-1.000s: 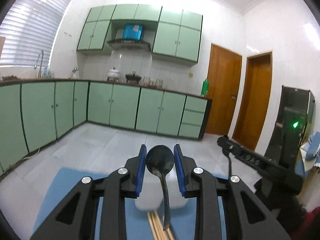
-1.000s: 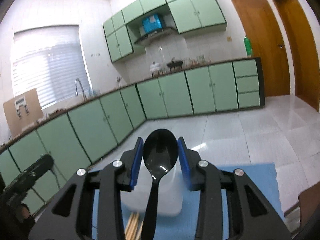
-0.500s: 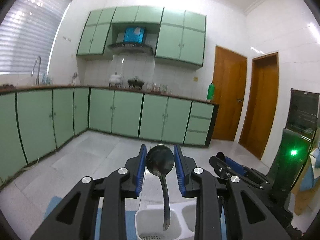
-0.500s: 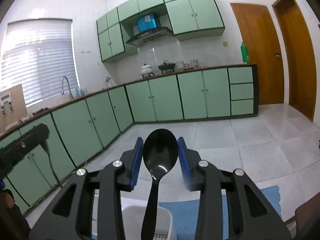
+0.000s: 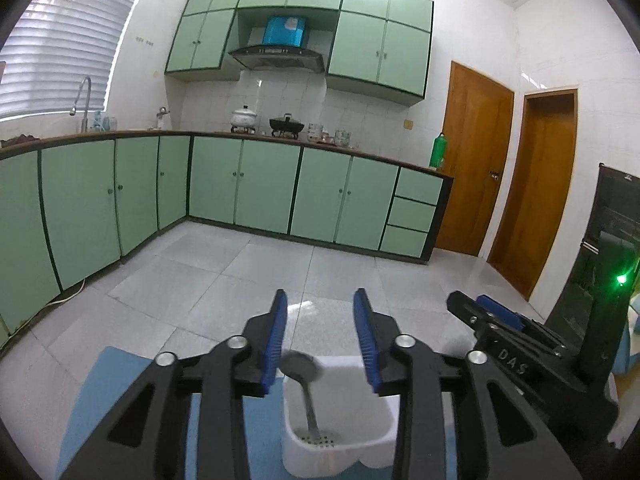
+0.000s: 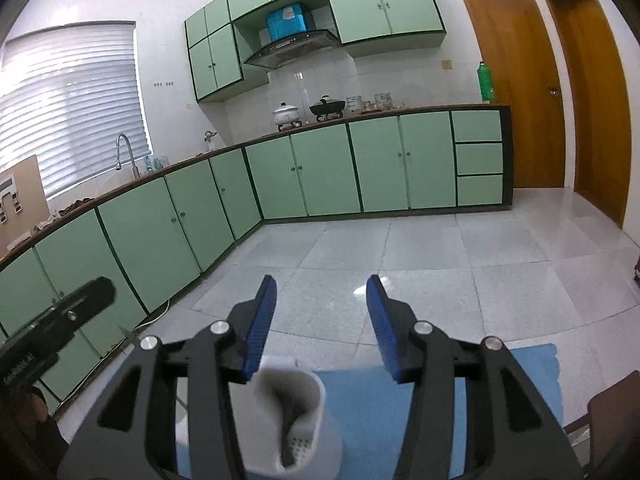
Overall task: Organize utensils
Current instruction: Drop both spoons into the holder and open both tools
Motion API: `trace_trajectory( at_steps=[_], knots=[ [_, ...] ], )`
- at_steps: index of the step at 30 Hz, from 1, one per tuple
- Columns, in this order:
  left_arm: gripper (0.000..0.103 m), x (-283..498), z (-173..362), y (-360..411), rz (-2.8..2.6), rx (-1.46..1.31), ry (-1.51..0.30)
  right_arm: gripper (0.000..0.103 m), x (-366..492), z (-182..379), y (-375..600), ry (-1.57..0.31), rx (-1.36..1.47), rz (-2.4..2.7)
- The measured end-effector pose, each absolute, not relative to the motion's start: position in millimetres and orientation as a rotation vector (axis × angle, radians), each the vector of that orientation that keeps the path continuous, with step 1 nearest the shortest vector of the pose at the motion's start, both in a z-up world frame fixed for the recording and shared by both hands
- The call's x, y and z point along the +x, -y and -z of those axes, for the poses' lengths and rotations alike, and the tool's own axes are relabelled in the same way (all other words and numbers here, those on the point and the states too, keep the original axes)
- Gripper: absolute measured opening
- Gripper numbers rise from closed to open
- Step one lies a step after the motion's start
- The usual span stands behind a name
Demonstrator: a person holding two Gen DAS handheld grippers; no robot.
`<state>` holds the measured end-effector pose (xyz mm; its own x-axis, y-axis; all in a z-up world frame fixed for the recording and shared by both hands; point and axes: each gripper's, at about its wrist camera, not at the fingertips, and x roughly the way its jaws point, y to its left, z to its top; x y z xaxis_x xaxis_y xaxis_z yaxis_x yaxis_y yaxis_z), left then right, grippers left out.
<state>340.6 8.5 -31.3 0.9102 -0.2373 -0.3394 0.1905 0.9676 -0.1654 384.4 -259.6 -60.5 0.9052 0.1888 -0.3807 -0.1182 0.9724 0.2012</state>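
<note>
My left gripper [image 5: 320, 338] has its 2 blue-padded fingers apart, gripping nothing; below them 1 black spoon [image 5: 304, 376] stands handle-down in the white utensil holder [image 5: 376, 436]. My right gripper [image 6: 322, 324] is likewise spread wide above that holder [image 6: 316, 432], another black spoon [image 6: 289, 420] inside, on the blue mat [image 6: 372, 408].

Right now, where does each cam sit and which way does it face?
Left wrist: on the left hand-held gripper, facing the kitchen cabinets over the white caddy holding a spoon; right hand-held gripper at right.
Right wrist: on the right hand-held gripper, same way, caddy below; left one at left.
Shared: caddy, blue mat, cabinets.
</note>
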Motion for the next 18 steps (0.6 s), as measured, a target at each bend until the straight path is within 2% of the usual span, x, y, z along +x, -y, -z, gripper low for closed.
trace_trajectory(
  at_steps=[3, 4, 7, 10, 14, 18],
  knots=[
    [0.043, 320, 27, -11, 0.219, -0.115, -0.352, 0.054, 364, 55, 268, -0.421, 0.194, -0.153],
    [0.048, 312, 26, -12, 0.214, -0.108, -0.354, 0.063, 352, 53, 271, -0.424, 0.200, -0.149],
    [0.059, 279, 31, -13, 0.208, -0.085, -0.376, 0.075, 315, 52, 278, -0.434, 0.219, -0.141],
    [0.065, 243, 47, -15, 0.209, -0.077, -0.433, 0.084, 267, 63, 279, -0.487, 0.231, -0.146],
    [0.073, 190, 87, -21, 0.197, -0.074, -0.554, 0.088, 204, 91, 266, -0.574, 0.177, -0.150],
    [0.077, 153, 126, -32, 0.159, -0.093, -0.685, 0.088, 151, 130, 245, -0.710, 0.128, -0.148]
  ],
)
